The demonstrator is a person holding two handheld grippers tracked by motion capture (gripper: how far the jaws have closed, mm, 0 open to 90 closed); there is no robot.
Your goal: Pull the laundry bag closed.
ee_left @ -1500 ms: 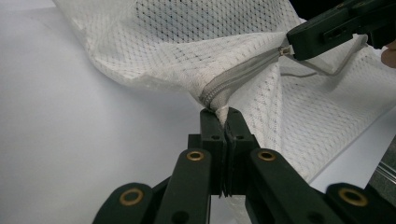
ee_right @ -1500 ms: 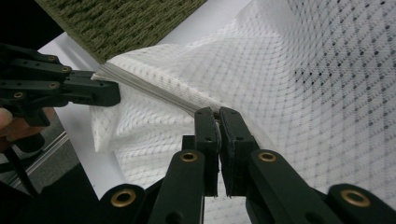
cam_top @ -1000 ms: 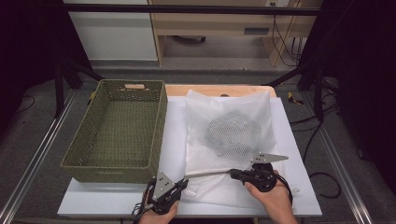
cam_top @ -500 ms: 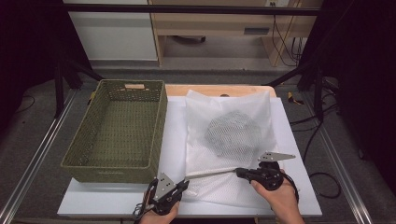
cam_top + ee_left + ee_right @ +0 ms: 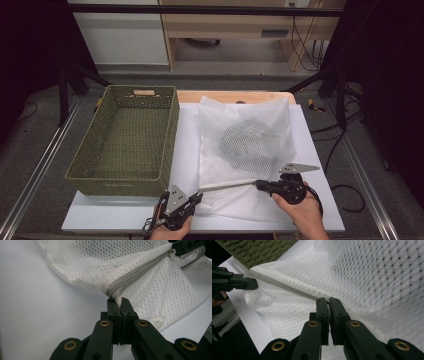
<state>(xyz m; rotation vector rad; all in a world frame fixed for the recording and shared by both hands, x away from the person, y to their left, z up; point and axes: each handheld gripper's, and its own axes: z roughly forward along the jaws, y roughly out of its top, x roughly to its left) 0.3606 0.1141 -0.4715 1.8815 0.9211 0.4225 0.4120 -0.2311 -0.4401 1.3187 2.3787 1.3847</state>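
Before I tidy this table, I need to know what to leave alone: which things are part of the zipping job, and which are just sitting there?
In use:
- white mesh bag
- its zipper
- left tool, shut on the zipper's end
- right tool, shut on the zipper pull

Lying about:
- green woven basket
- cables on the floor

We see a green woven basket (image 5: 127, 142) standing empty on the white desk (image 5: 187, 145), at its left side, with black cables (image 5: 345, 187) trailing on the floor.
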